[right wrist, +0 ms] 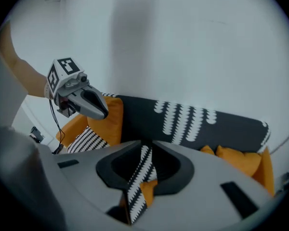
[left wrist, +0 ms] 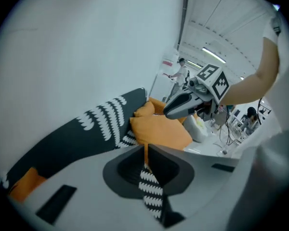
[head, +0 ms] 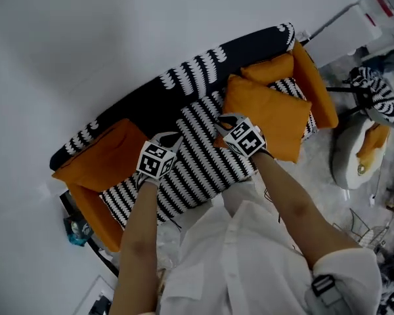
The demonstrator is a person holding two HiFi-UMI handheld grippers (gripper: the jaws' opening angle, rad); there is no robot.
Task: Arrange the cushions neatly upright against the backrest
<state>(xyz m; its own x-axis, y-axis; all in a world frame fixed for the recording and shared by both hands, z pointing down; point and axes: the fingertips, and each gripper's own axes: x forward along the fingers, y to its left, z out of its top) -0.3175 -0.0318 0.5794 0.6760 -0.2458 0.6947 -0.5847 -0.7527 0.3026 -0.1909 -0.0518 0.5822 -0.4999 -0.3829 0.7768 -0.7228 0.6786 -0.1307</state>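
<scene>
A black-and-white striped cushion point(head: 200, 153) lies on the sofa seat in front of the black patterned backrest point(head: 184, 87). My left gripper point(head: 167, 143) is shut on its left top edge, and the striped fabric point(left wrist: 151, 191) is pinched between the jaws in the left gripper view. My right gripper point(head: 228, 125) is shut on the right top edge, with striped fabric point(right wrist: 137, 182) between its jaws. An orange cushion point(head: 270, 115) leans beside the right gripper, with another orange cushion point(head: 269, 67) behind it. A third orange cushion point(head: 104, 155) lies at the sofa's left end.
Orange armrests point(head: 315, 84) close both sofa ends. A white seat point(head: 351, 153) at the right holds a striped cushion point(head: 375, 92) and an orange one point(head: 373, 140). A white wall rises behind the sofa. Small items point(head: 75, 228) lie on the floor at the left.
</scene>
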